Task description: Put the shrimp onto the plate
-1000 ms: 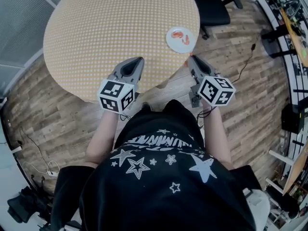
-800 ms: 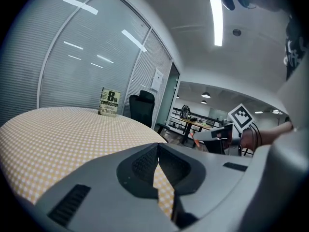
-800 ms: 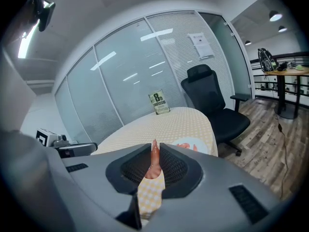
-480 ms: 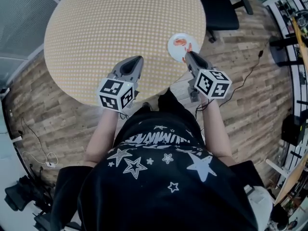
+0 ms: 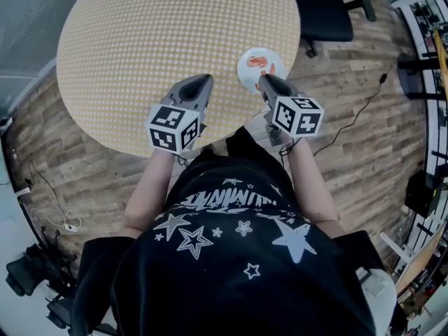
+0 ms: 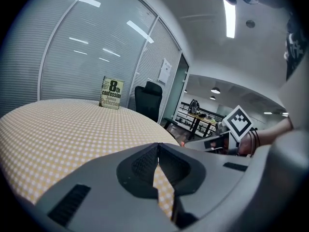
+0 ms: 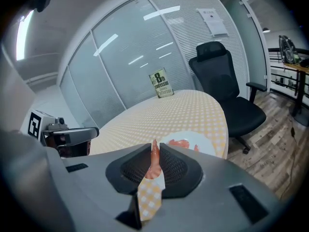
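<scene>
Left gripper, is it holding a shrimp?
No, the left gripper's jaws are closed together with nothing between them; the right gripper holds the shrimp.

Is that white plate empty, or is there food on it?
Not empty: the plate holds orange-pink shrimp, seen in the head view and the right gripper view. How many, I cannot tell.

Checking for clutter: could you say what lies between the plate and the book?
Only bare checked tabletop, from plate to book, in the right gripper view.

table (image 5: 140,47) checked, round | book (image 7: 161,84) (upright) at far edge | black office chair (image 7: 222,81)
</scene>
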Available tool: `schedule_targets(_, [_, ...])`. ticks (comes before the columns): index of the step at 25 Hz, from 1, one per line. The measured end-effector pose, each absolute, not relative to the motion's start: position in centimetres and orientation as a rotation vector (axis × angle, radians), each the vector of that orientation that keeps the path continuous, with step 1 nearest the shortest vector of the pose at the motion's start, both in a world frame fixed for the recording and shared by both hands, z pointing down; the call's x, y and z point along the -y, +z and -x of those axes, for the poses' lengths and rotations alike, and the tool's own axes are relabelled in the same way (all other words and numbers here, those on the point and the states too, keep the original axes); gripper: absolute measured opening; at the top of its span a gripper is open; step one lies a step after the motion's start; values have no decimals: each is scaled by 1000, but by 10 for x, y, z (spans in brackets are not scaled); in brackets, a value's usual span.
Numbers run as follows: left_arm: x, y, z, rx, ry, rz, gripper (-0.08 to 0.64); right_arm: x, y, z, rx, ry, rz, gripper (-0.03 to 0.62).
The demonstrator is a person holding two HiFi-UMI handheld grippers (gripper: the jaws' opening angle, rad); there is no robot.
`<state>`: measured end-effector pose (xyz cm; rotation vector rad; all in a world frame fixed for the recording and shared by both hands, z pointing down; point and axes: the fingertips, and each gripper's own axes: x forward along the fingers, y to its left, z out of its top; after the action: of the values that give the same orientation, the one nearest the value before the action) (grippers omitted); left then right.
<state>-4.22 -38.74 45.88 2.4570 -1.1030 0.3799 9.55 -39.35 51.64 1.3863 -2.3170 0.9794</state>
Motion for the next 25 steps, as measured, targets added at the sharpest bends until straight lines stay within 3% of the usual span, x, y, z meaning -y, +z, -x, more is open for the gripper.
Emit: schedule_targets(25, [400, 511, 17, 1077, 519, -2355, 8, 414, 585, -93, 2058, 973, -1314, 60])
